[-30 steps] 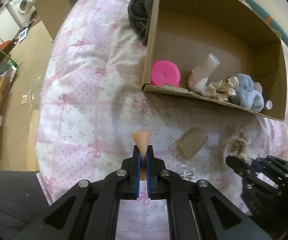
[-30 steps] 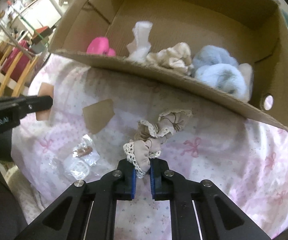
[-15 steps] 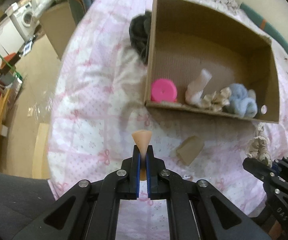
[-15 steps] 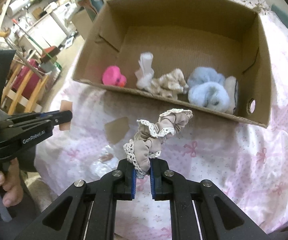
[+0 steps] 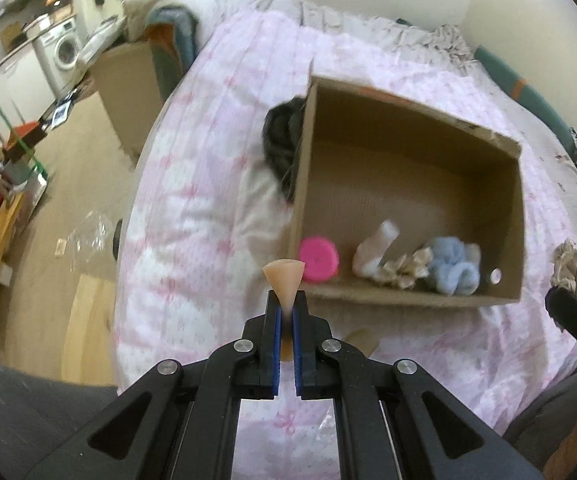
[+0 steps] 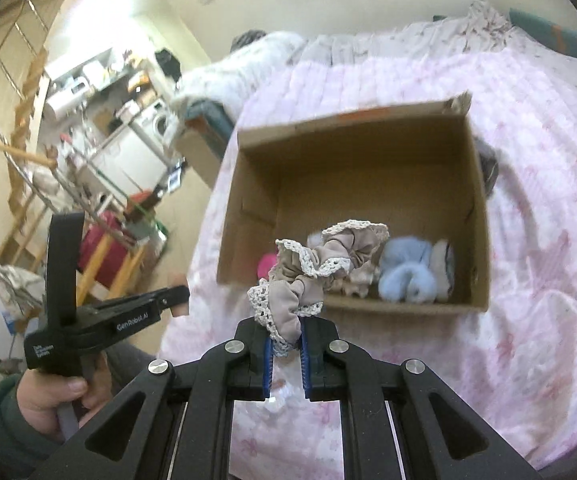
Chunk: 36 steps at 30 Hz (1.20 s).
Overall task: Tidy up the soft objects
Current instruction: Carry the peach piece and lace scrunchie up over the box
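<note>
Both grippers angle down above a cardboard box on a pink quilt: the left gripper pinches a peach foam wedge, the right gripper a lace-trimmed beige scrunchie.

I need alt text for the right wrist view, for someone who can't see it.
The right tongs grip a beige lace-edged scrunchie, held up in front of an open cardboard box on a pink bedspread. Inside the box lie a blue fluffy scrunchie and other soft items. At left, a hand holds the left tongs.
</note>
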### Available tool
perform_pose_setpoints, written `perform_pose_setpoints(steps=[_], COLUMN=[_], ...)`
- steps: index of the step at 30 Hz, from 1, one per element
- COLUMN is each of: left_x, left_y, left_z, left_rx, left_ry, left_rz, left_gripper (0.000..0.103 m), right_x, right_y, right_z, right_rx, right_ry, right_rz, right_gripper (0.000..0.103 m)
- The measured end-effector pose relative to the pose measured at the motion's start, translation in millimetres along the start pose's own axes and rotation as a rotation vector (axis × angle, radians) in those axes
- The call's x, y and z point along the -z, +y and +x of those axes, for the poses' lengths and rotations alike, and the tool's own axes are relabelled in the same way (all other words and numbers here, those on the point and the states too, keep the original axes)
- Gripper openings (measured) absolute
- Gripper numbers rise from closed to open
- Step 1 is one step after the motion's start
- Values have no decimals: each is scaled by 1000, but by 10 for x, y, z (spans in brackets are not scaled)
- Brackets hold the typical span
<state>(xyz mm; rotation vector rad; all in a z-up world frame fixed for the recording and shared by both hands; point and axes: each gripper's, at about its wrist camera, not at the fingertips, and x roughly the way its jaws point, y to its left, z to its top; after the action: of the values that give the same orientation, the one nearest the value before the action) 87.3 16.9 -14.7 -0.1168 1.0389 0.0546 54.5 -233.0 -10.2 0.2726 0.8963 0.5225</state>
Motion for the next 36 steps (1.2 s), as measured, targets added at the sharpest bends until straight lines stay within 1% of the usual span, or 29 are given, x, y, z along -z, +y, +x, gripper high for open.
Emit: perform_pose_setpoints(steps=[5,11,15,17,21,25,31,36], left_x=[-261,-550,-671,-703,-706,-680,-611,-573], left_y=[-136,-277,-342,-362,-386,-405,-436,-477], left_z=[-109,-113,5,97,303,473,694,816], left_rx=[8,26,44,40,48,57,95,106], left_ry=[-63,-100,-98,-89,-71,-56,-28,5], left_rz=[61,101,118,121,123,127,141,143], left_gripper=[5,5,5,5,5,5,5,6], right_x=[-197,-447,-599,-630,-572,-505,-476,-420], right_y=[-51,-134,-195,-248,-454,-615,-641,-613], right_z=[-85,-83,-26,22,219,428,651,822], right_rx=[-6,34,47,52,68,94,116,145], right_ry=[-45,-68,-81,-82,-56,5,51,104], right_rz=[22,-18,-31,-22,32,88,67,30], right_gripper=[12,12,12,12,12,12,12,12])
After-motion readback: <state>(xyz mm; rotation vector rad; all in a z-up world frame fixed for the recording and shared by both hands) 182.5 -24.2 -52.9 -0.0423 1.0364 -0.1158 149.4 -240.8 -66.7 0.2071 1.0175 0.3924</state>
